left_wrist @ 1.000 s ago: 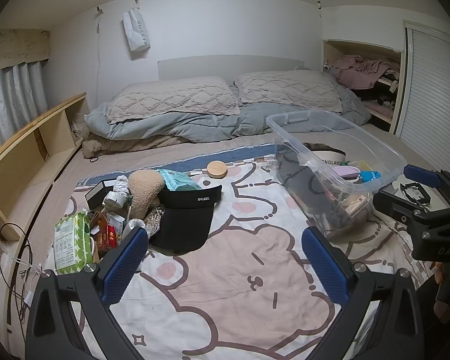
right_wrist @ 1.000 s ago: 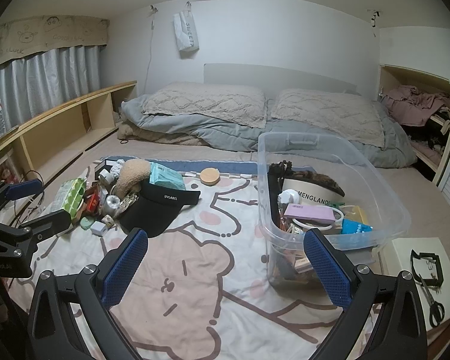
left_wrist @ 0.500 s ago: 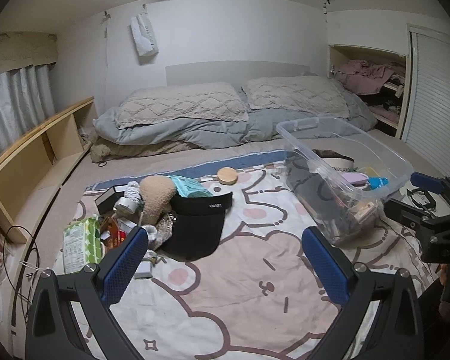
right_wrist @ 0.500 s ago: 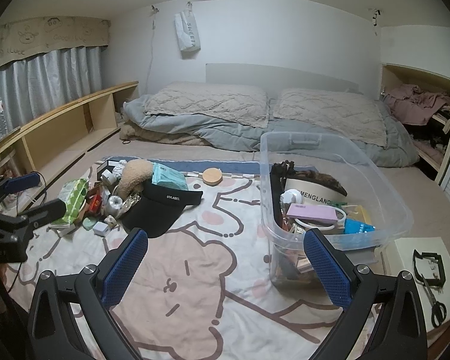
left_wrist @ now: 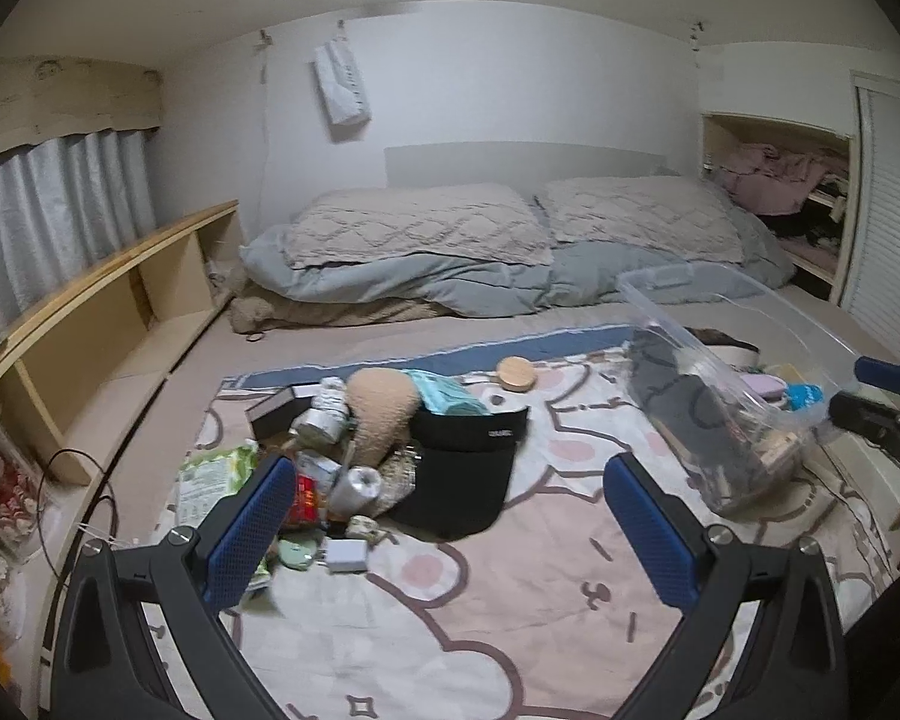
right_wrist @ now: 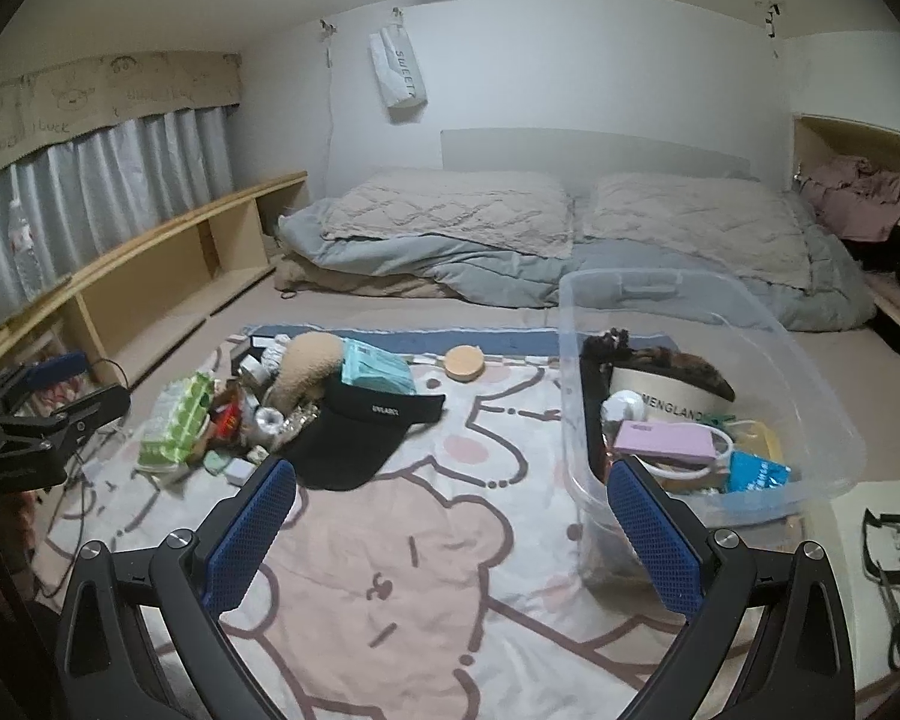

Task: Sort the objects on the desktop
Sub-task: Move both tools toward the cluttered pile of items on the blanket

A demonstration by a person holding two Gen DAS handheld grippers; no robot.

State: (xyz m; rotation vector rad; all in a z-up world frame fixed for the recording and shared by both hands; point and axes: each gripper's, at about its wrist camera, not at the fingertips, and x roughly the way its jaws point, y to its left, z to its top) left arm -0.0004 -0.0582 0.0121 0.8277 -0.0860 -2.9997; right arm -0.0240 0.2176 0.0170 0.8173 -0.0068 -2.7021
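— So, what are the claws doing?
— Both the left claw (left_wrist: 450,516) and the right claw (right_wrist: 453,519) are hanging wide apart, holding nothing, above the bear-print blanket (right_wrist: 426,546).
— And beyond?
— A black visor cap (left_wrist: 462,474) is lying against a heap of small clutter (left_wrist: 324,456) on the left; the clear bin (right_wrist: 708,396) is sitting to the right, part-filled. Pillows (right_wrist: 450,210) are lying farthest back.

Both wrist views face the bed's blanket (left_wrist: 450,612).
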